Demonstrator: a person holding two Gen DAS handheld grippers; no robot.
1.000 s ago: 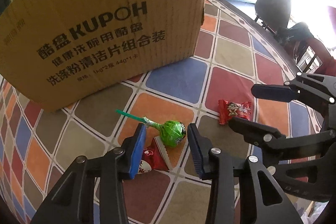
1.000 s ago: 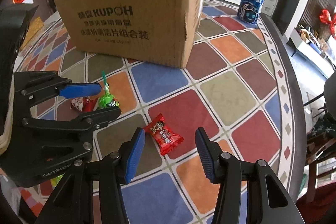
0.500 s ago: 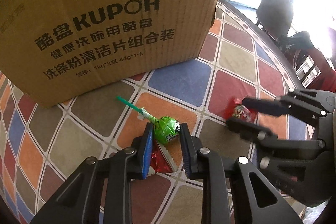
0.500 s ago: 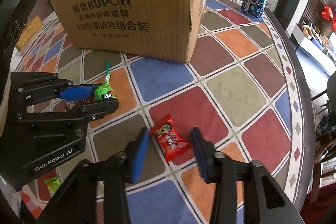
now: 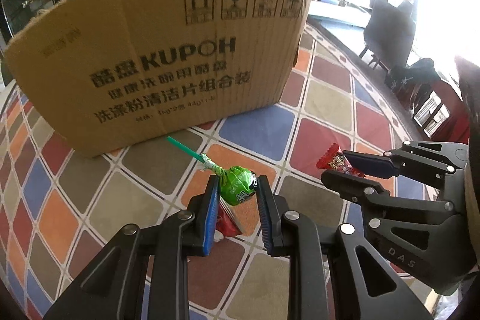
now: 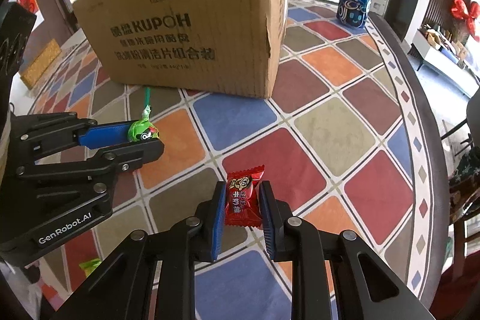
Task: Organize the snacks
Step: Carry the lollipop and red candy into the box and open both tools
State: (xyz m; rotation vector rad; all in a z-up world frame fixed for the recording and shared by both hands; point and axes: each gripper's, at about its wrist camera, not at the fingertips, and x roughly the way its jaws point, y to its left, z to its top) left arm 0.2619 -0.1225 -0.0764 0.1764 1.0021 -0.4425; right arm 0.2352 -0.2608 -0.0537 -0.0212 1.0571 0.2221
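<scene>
Where coloured tiles pattern the table (image 6: pixel 330 128), a cardboard box (image 6: pixel 192 32) stands.

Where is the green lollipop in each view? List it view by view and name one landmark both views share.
Left wrist view: the green lollipop sits low at centre, clamped between the left gripper pads, stick slanting up-left toward the box.
Right wrist view: the lollipop is at mid-left, in the left gripper that reaches in from the left edge.
Shared landmark: the cardboard box printed KUPOH, behind the lollipop in both.
</scene>
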